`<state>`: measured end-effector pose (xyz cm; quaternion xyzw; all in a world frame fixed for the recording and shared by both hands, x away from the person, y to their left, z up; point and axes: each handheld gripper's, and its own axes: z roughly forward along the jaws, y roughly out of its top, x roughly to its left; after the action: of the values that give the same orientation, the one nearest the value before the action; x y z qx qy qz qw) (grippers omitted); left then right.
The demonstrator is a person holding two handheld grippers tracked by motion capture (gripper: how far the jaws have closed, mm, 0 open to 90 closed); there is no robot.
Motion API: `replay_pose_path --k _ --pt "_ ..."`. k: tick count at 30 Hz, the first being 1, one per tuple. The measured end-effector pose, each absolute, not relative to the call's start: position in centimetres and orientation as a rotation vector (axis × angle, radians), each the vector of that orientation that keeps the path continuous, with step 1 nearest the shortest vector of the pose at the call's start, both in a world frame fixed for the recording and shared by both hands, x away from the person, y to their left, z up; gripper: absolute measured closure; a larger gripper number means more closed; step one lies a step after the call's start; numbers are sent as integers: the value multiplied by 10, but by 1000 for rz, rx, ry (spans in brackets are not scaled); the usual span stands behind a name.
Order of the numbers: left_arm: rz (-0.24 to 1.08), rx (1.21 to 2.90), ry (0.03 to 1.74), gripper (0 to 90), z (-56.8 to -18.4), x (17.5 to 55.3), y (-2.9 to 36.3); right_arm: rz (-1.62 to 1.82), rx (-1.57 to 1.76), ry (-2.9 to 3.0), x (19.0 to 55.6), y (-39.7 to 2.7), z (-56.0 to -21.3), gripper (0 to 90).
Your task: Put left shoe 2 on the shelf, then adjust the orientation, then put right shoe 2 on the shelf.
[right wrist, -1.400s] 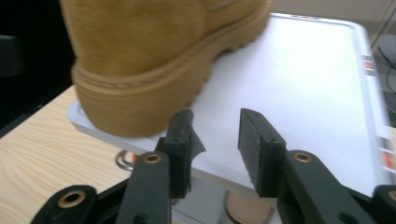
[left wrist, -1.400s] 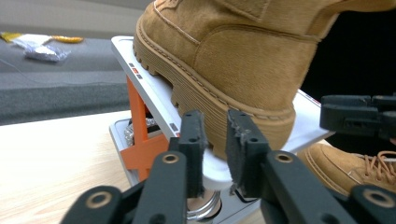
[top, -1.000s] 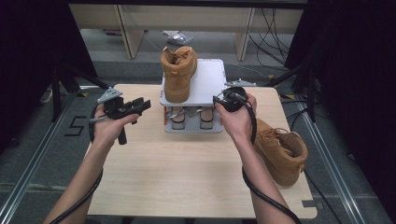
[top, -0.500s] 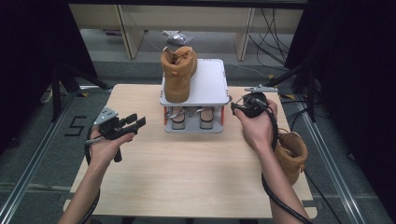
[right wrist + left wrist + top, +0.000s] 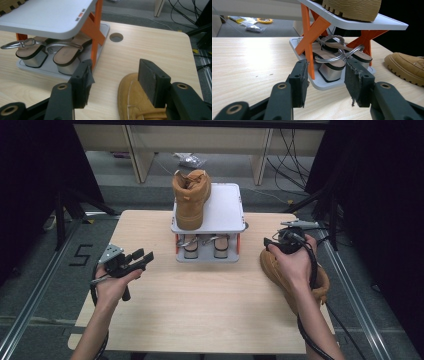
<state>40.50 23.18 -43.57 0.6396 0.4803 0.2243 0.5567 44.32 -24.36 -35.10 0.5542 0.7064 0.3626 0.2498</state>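
Left tool (image 5: 141, 258) and right tool (image 5: 113, 82), both jaws apart, empty.

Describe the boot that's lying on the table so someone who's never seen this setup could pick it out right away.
Start at the small two-tier shoe rack at the back of the wooden table. Right of it, near the table's right edge, a tan boot lies on the tabletop under the right gripper. Its twin, the upright boot, stands on the rack's top shelf.

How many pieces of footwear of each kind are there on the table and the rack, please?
Tan boots: 2, one on the rack's top shelf, one on the table by the right tongs
Silver-heeled sandals: 2, side by side on the lower shelf
Total: 4
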Motion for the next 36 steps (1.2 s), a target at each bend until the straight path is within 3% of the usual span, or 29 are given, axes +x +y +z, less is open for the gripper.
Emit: replay_pose_path --k 14,36 --pt "523 1512 1116 522 -435 401 226 942 1593 1905 430 -269 -347 423" --pt "493 1525 1096 516 -438 396 222 666 1805 1926 392 -351 -345 379"
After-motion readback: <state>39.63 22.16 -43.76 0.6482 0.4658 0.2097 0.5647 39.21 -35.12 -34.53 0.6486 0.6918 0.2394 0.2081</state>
